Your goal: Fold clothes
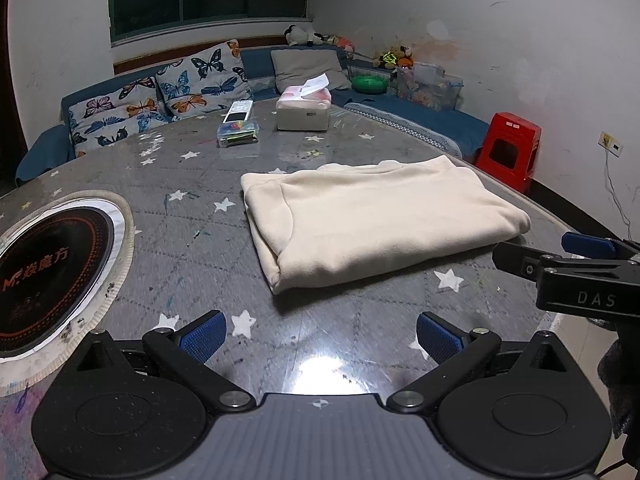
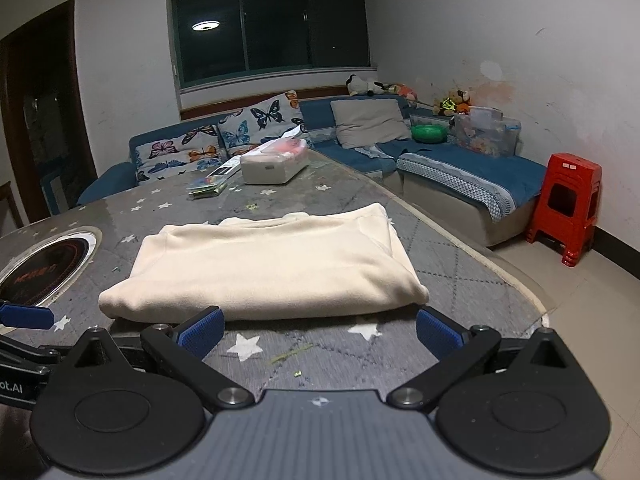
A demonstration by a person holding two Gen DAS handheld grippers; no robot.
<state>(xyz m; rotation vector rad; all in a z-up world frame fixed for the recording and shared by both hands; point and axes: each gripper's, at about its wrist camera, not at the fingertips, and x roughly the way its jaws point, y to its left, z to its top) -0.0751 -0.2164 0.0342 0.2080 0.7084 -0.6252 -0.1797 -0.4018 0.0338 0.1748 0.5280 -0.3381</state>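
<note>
Table: grey quilted cover with white stars under a glossy clear sheet.
Inset cooktop: round, black, at the left edge.
Folded cream garment: lies flat, right of centre.
Tissue box: far end.
Clear case: just left of the box, with a remote on top.

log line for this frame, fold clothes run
task: fold clothes | cream garment: folded, flat on table | left gripper: open, empty | right gripper: open, empty, near garment's front edge
</note>
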